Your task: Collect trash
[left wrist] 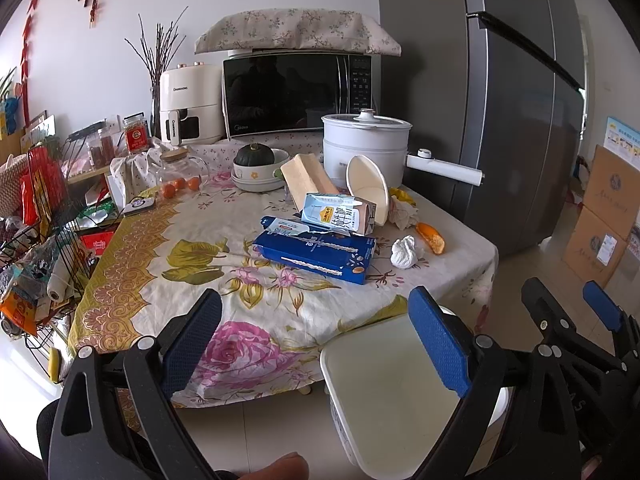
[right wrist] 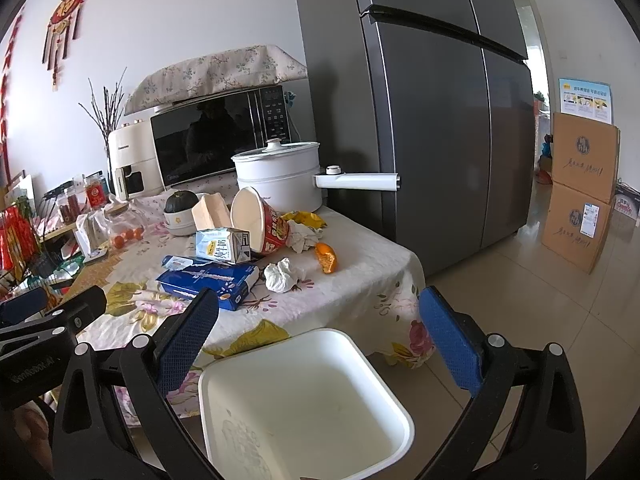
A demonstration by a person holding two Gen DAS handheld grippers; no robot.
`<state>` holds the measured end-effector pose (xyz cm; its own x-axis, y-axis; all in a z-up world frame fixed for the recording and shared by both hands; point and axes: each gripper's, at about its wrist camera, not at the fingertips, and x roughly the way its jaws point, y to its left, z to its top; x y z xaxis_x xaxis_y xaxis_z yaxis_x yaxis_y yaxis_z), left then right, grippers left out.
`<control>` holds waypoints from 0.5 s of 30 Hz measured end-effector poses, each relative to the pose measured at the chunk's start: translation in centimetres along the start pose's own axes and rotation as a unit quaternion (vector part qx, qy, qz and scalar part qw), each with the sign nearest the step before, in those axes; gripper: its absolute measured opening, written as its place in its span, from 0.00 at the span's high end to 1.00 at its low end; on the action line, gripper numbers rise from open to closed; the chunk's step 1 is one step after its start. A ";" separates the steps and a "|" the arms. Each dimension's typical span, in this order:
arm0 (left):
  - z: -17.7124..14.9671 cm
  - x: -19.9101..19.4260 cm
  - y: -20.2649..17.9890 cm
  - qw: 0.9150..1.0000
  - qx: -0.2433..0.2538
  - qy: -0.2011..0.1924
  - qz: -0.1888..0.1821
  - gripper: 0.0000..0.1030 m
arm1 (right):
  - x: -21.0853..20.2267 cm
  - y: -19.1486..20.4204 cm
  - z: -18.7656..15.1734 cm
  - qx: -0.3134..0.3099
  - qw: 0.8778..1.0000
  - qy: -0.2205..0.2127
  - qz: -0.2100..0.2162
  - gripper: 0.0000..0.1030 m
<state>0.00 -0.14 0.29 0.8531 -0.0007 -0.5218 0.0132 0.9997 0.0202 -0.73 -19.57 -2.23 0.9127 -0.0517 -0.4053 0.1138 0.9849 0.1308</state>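
Trash lies on the flowered tablecloth (left wrist: 160,280): a blue carton (left wrist: 316,252) (right wrist: 208,282), a milk carton (left wrist: 340,212) (right wrist: 222,246), a tipped noodle cup (left wrist: 368,188) (right wrist: 260,222), a crumpled white tissue (left wrist: 405,252) (right wrist: 282,274), orange peel (left wrist: 431,238) (right wrist: 326,258), and wadded paper (right wrist: 304,236). A white bin (left wrist: 384,384) (right wrist: 304,400) stands on the floor at the table's near edge, with nothing visible inside. My left gripper (left wrist: 316,340) is open above the table's near edge and the bin. My right gripper (right wrist: 320,340) is open over the bin. Neither holds anything.
Behind the trash stand a white pot with a long handle (left wrist: 368,148), a squash in a bowl (left wrist: 256,168), a glass jar (left wrist: 180,172), a microwave (left wrist: 296,92) and an air fryer (left wrist: 188,108). A grey fridge (right wrist: 420,120) rises on the right, cardboard boxes (right wrist: 580,196) beyond. A cluttered wire rack (left wrist: 40,240) stands left.
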 end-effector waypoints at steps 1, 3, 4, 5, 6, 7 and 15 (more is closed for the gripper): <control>0.0 0.0 0.0 1.000 0.000 0.000 0.000 0.11 | 0.0 0.0 0.0 0.000 1.000 0.000 0.000 0.07; 0.0 0.0 0.0 1.000 0.000 0.000 0.000 0.11 | 0.0 0.0 0.0 0.000 1.000 0.000 0.000 0.07; 0.0 0.0 0.0 1.000 0.000 0.000 0.000 0.11 | 0.0 -0.1 0.0 0.000 1.000 0.000 0.000 0.07; 0.0 0.0 0.0 1.000 0.000 0.000 0.000 0.11 | 0.0 0.0 0.0 0.000 1.000 -0.001 0.000 0.07; 0.0 0.0 0.0 1.000 0.000 0.001 0.000 0.11 | 0.0 -0.1 0.0 0.001 1.000 0.000 0.001 0.07; 0.0 0.0 0.0 1.000 0.000 0.001 0.000 0.11 | 0.0 -0.1 -0.1 0.001 1.000 -0.001 0.001 0.07; 0.0 -0.1 -0.2 1.000 0.000 0.002 0.000 0.11 | 0.0 -0.1 -0.1 0.001 1.000 0.000 0.002 0.07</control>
<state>-0.11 -0.34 0.37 0.8511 -0.0003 -0.5249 0.0134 0.9997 0.0211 -0.81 -19.66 -2.33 0.9133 -0.0486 -0.4043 0.1119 0.9846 0.1346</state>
